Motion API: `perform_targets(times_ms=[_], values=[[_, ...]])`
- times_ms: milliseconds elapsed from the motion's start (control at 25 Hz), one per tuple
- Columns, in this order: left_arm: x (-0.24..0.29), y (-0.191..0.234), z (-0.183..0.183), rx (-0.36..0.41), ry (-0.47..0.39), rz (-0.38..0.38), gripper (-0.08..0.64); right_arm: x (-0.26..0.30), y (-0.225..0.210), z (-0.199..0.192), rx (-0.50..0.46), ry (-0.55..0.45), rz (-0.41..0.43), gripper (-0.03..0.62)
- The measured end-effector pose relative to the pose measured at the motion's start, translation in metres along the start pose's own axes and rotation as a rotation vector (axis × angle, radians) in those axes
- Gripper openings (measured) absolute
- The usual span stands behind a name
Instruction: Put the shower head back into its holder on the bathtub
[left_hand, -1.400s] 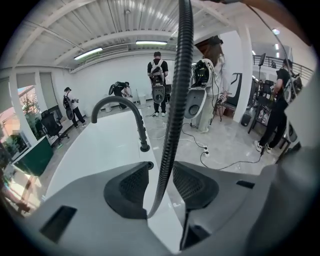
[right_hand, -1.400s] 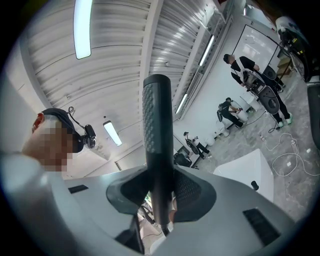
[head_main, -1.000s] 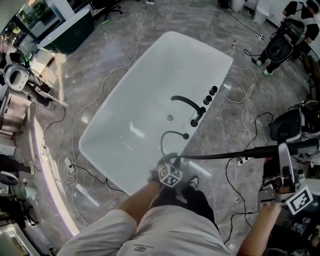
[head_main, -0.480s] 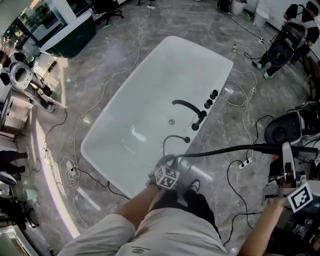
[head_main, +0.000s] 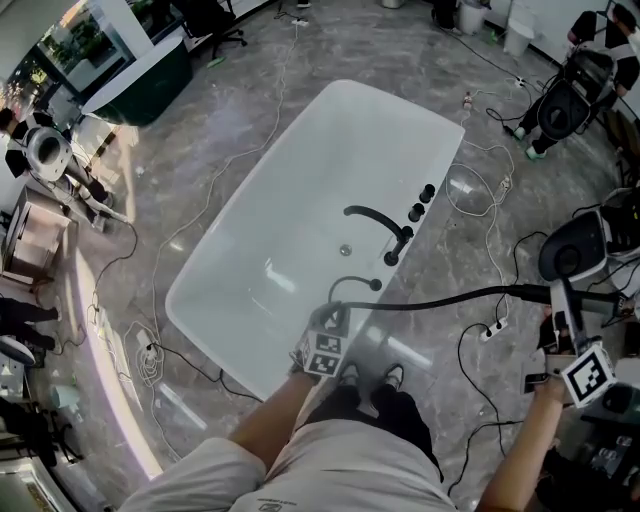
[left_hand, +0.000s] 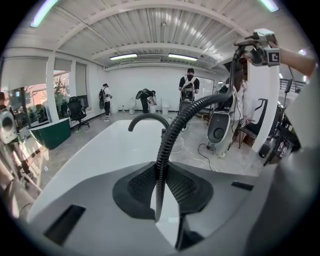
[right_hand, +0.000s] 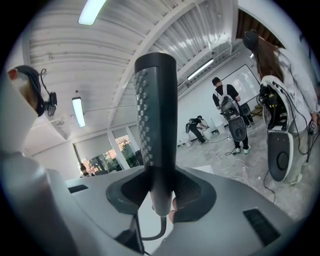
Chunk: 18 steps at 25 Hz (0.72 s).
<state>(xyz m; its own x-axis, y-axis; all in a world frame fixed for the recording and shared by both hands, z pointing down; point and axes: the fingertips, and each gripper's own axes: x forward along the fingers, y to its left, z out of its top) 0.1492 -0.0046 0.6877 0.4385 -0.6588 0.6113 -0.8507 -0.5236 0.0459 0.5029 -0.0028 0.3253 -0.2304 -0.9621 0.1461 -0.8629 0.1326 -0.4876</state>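
Observation:
The white bathtub (head_main: 300, 200) lies ahead with a black curved spout (head_main: 375, 218) and black knobs (head_main: 420, 205) on its right rim. A black ribbed hose (head_main: 440, 298) runs from the tub's near rim across to the right. My left gripper (head_main: 332, 320) is shut on this hose (left_hand: 167, 145) just above the rim, and the hose passes between its pads. My right gripper (head_main: 560, 310), far right over the floor, is shut on the black stick-shaped shower head (right_hand: 155, 125), which stands up between its jaws. In the head view the shower head (head_main: 600, 297) points right.
Cables and a power strip (head_main: 487, 330) lie on the marble floor right of the tub. Round black-and-white machines (head_main: 572, 250) stand at the right. A dark green counter (head_main: 150, 60) is at the far left. People stand at the far end of the room (left_hand: 189, 90).
The left gripper rose and rolled with the hose in it. The right gripper shifted with the shower head, and the hose between them now hangs higher.

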Motion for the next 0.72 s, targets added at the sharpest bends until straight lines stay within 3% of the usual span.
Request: perform_targets(times_ms=[120,240,440,720], values=[[-0.008,-0.002,0.030,0.022,-0.061,-0.007,0.060,0.005,-0.010,-0.017,-0.088,0.064,-0.071,0.133],[-0.015,-0.007,0.061,0.056,-0.128,-0.016,0.061,0.011,-0.015,-0.033,-0.158,0.114,-0.090,0.133],[-0.033,-0.017,0.127,0.088,-0.239,-0.053,0.061,0.017,-0.020,-0.057,-0.207,0.191,-0.119,0.133],[-0.060,-0.050,0.223,0.120,-0.386,-0.155,0.060,0.021,-0.009,-0.075,-0.264,0.237,-0.097,0.133]])
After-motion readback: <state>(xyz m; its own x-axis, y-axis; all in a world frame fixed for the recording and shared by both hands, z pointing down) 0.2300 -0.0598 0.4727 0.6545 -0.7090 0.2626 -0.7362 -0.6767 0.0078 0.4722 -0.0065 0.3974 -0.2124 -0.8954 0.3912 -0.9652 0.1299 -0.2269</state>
